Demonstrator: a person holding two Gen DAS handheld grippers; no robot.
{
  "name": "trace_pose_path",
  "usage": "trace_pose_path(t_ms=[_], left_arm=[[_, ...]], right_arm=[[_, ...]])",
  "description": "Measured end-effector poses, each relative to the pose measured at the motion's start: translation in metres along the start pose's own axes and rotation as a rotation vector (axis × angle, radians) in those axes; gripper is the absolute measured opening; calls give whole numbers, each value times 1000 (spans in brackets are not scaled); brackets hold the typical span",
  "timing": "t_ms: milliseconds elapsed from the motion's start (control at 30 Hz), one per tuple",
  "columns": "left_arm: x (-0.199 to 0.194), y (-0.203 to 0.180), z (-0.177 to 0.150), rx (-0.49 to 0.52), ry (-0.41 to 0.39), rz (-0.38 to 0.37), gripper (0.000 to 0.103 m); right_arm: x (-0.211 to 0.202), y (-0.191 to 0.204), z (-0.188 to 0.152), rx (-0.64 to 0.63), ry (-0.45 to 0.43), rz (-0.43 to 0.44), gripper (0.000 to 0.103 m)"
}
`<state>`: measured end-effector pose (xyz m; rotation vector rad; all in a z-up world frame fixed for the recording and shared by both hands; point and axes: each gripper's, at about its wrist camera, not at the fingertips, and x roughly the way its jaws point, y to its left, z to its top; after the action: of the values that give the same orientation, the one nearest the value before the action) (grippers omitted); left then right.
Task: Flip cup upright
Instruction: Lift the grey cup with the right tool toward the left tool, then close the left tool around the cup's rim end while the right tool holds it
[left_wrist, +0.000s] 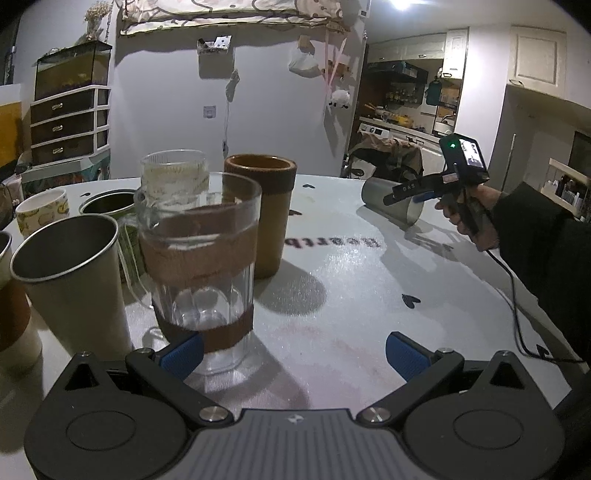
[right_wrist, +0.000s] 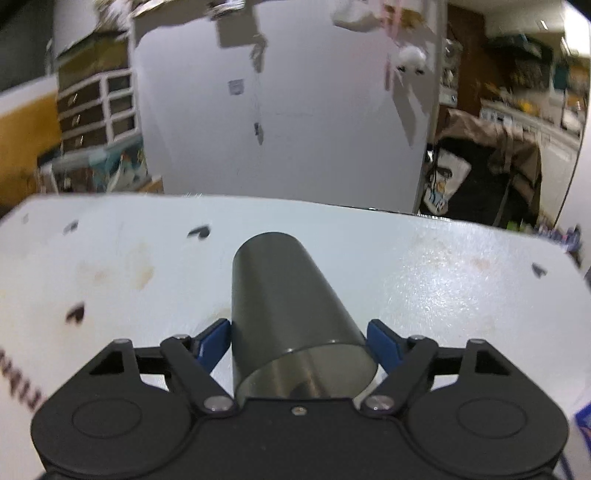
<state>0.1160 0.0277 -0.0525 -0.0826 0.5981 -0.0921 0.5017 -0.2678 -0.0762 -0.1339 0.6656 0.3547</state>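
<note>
here, at our left, the left gripper hangs spread and empty beside the upright cups, its left pad just by a banded glass tumbler. further right, the steel cup lies on its side on the white table. our right gripper straddles it near the open rim, left pad touching, right pad just beside. we judge it light, stiff and slick, so grip mid-wall firmly.

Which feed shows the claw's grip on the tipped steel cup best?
The right wrist view: the steel cup lies on its side, filling the right claw, a blue pad against each flank, open mouth toward the camera. The left wrist view shows it only far off, partly behind that claw.
</note>
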Motion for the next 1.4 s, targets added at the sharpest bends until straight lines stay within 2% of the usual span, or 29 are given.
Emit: trace_pose_path(t_ms=[133,300,567,733,1100,1200,1400], left_arm=[[-4,1,-6,-18,-9,-27,103],[-9,0,-10,-22,-22,-56,103],[-11,-6,-13,-13,-26,-76,103],[-9,-11,-8,1,-29,-69,103],[13,-27,19,69,-45,-70,103],[26,-35,28,101,-59,-55,103],[55,-48,24,184,13,-7,103]], right_arm=[[-27,27,-19,-43,13,-13,80],[-80,70,-57,-74,14,-16,79],[-168,118,-125,-121,-25,82,79],[-208,148,-155,-188,-40,168,79],[-258,191,-191,-397,-70,356,79],[-266,199,-197,-447,-77,375,79],[-278,206,-208,-528,-114,380,80]])
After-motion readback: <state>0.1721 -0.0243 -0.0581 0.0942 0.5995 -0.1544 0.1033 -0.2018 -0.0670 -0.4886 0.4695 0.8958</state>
